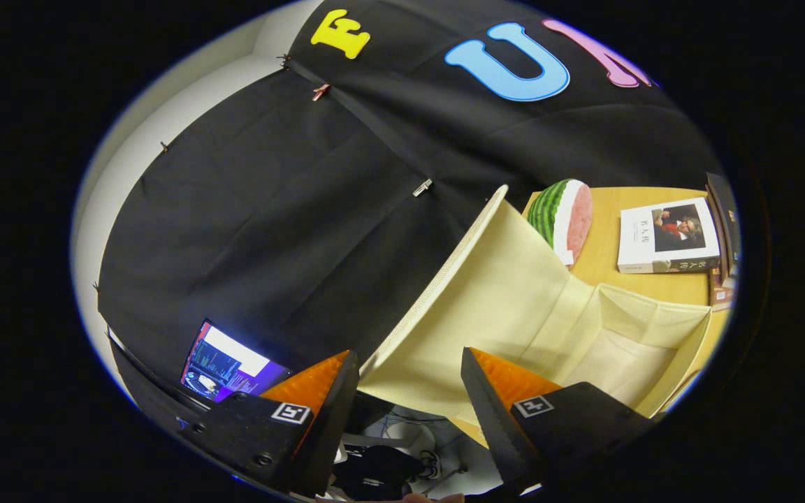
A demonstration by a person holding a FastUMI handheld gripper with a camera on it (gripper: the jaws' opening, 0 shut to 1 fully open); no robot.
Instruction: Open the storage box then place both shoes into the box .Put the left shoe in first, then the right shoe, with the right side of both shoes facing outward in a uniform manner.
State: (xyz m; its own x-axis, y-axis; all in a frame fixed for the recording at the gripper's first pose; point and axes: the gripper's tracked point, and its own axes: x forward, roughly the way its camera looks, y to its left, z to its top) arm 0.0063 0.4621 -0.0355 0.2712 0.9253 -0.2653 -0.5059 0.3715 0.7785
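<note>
While our gripper (409, 370) gapes empty, we see cream fabric box (584, 328), stiff lid (472, 279) raised, round watermelon cushion (562, 218) behind it.

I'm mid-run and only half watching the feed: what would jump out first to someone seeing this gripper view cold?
First, the cream fabric storage box, open on the wooden table, its raised lid standing just ahead of the open gripper, whose fingers hold nothing. Beyond the lid lies a watermelon-slice cushion, with a white book beside it. A lit monitor glows low beside the fingers.
</note>
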